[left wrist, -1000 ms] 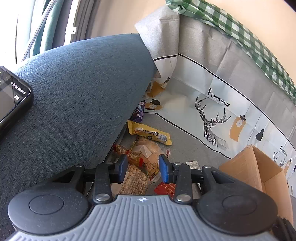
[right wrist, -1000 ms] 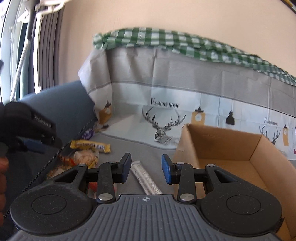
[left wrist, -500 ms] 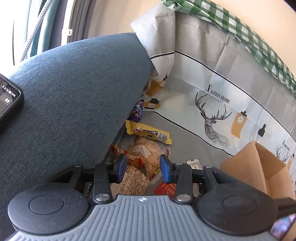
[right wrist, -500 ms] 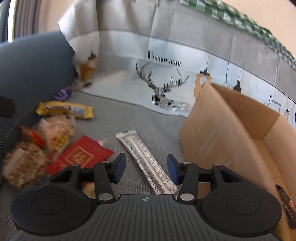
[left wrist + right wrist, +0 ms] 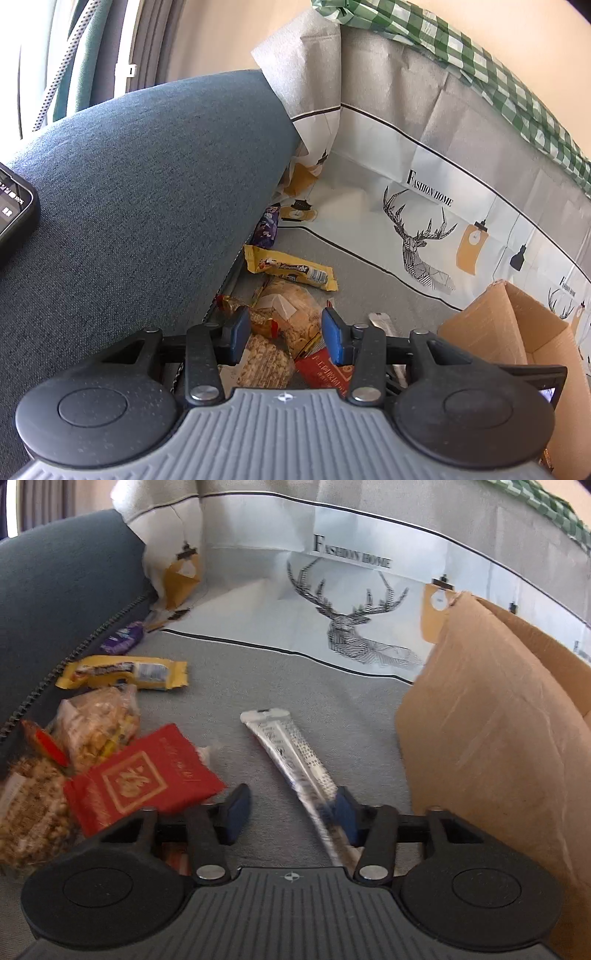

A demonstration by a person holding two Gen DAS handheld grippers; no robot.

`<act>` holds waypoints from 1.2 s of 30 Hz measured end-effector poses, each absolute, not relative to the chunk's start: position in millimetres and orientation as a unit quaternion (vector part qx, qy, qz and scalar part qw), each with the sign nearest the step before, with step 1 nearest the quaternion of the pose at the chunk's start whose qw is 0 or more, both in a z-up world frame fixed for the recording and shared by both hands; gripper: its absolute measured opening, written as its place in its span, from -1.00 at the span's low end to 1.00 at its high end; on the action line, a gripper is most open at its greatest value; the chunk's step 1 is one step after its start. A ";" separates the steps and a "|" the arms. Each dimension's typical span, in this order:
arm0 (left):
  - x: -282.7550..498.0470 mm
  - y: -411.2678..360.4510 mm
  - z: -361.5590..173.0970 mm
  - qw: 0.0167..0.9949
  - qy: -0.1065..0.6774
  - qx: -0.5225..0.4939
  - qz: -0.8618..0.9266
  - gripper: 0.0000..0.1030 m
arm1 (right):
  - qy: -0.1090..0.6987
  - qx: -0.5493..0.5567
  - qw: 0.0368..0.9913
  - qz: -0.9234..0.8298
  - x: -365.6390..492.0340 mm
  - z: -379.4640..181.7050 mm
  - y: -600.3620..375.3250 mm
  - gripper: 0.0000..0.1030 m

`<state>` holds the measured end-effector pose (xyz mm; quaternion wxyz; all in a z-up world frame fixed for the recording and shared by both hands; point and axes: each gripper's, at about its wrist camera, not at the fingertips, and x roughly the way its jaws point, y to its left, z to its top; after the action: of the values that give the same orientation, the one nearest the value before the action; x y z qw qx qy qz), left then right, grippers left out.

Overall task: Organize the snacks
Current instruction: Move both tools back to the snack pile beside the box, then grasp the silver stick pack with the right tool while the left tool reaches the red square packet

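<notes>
Grey sofa seat (image 5: 295, 686) is carrying a scatter of snacks, with a deer-print cover (image 5: 351, 620) draped up its backrest and a blue armrest (image 5: 140, 192) bounding its left edge. Along that left edge are lying a purple wrapper (image 5: 123, 638), a yellow candy bar (image 5: 125, 672), a clear bag of puffed snacks (image 5: 96, 727), a bag of granola pieces (image 5: 29, 812) and a red packet (image 5: 144, 775). Toward the seat's right edge a cardboard box (image 5: 498, 738) is standing open. Between the pile and the box, a silver stick sachet (image 5: 291, 753) is lying aslant on the seat.

Right gripper (image 5: 291, 812) is hanging low over the sachet's near end; its jaws, which have just been closing, are standing partly apart, the sachet running against the right-hand finger while the left-hand one is standing clear of it. Left gripper (image 5: 282, 334) is hovering above the snack pile, jaws partly apart and just now opening, holding nothing. A phone (image 5: 14, 218) is lying on the armrest.
</notes>
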<state>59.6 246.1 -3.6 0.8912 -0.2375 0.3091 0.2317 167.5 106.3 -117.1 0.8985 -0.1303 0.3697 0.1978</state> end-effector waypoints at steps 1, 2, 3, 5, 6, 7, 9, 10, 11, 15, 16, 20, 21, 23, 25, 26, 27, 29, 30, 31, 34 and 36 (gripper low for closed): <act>59.4 245.7 -3.0 0.892 0.308 -0.237 0.232 -0.08 | 0.369 -0.129 0.897 0.208 166.0 -116.1 107.1 -0.43; 59.2 245.6 -2.7 0.892 0.307 -0.237 0.233 -0.08 | 0.368 -0.124 0.895 0.219 164.3 -114.9 107.6 -0.56; 59.0 245.7 -2.3 0.892 0.306 -0.237 0.233 -0.08 | 0.368 -0.117 0.893 0.231 162.3 -113.7 107.8 -0.63; 58.4 246.0 -1.4 0.892 0.304 -0.238 0.234 -0.08 | 0.373 -0.095 0.886 0.260 158.7 -110.9 108.1 -0.72; 58.1 246.3 -1.1 0.892 0.304 -0.239 0.234 -0.08 | 0.376 -0.085 0.882 0.271 156.5 -109.5 107.9 -0.72; 58.1 246.5 -0.7 0.892 0.303 -0.240 0.234 -0.08 | 0.380 -0.076 0.879 0.279 154.9 -108.8 108.0 -0.72; 57.6 247.2 -0.2 0.891 0.302 -0.244 0.234 -0.08 | 0.389 -0.059 0.872 0.292 152.0 -107.7 106.9 -0.72; 57.2 247.3 -0.1 0.891 0.300 -0.246 0.235 -0.08 | 0.394 -0.052 0.868 0.298 150.8 -107.1 106.2 -0.72; 56.8 248.0 0.2 0.891 0.299 -0.250 0.235 -0.08 | 0.398 -0.045 0.865 0.303 149.5 -106.5 106.2 -0.72; 54.3 252.5 0.8 0.888 0.291 -0.268 0.232 -0.08 | 0.415 -0.022 0.849 0.328 140.0 -104.5 101.9 -0.73; 53.9 253.3 0.7 0.888 0.291 -0.272 0.229 -0.08 | 0.418 -0.018 0.845 0.334 136.7 -103.9 100.0 -0.73; 54.6 255.4 -2.7 0.882 0.304 -0.291 0.211 -0.08 | 0.432 -0.015 0.828 0.357 127.0 -101.5 92.3 -0.76; 55.7 255.9 -4.8 0.880 0.312 -0.295 0.204 -0.08 | 0.434 -0.020 0.826 0.359 123.3 -100.4 90.7 -0.76; 58.0 256.4 -10.2 0.874 0.329 -0.305 0.185 -0.08 | 0.432 -0.043 0.829 0.352 114.1 -97.3 87.3 -0.81; 60.8 254.3 -14.5 0.871 0.347 -0.306 0.168 -0.08 | 0.431 -0.061 0.830 0.349 102.5 -93.8 81.3 -0.91; 62.5 252.0 -15.4 0.871 0.354 -0.300 0.162 -0.08 | 0.432 -0.070 0.829 0.348 96.4 -92.2 77.8 -0.93; 63.4 248.5 -17.0 0.872 0.360 -0.292 0.157 -0.08 | 0.437 -0.082 0.827 0.344 90.0 -90.1 74.1 -0.94; 67.0 242.1 -18.1 0.876 0.369 -0.273 0.149 -0.02 | 0.431 -0.095 0.829 0.343 76.3 -85.4 65.0 -0.94; 68.9 238.5 -19.3 0.877 0.373 -0.263 0.148 0.03 | 0.428 -0.101 0.830 0.344 70.5 -83.9 60.4 -0.94; 70.6 235.3 -20.0 0.879 0.376 -0.253 0.148 0.09 | 0.426 -0.106 0.831 0.341 65.5 -82.5 55.8 -0.94; 73.9 230.7 -23.5 0.880 0.384 -0.235 0.150 0.17 | 0.403 -0.098 0.840 0.350 53.6 -80.6 41.4 -0.92; 77.5 229.0 -26.0 0.879 0.391 -0.228 0.149 0.24 | 0.392 -0.098 0.849 0.341 54.6 -80.8 39.8 -0.77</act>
<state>77.5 229.0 -26.0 0.8793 -0.2285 0.3905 0.1487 54.6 39.8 -80.8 0.8488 -0.0977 0.3916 0.3415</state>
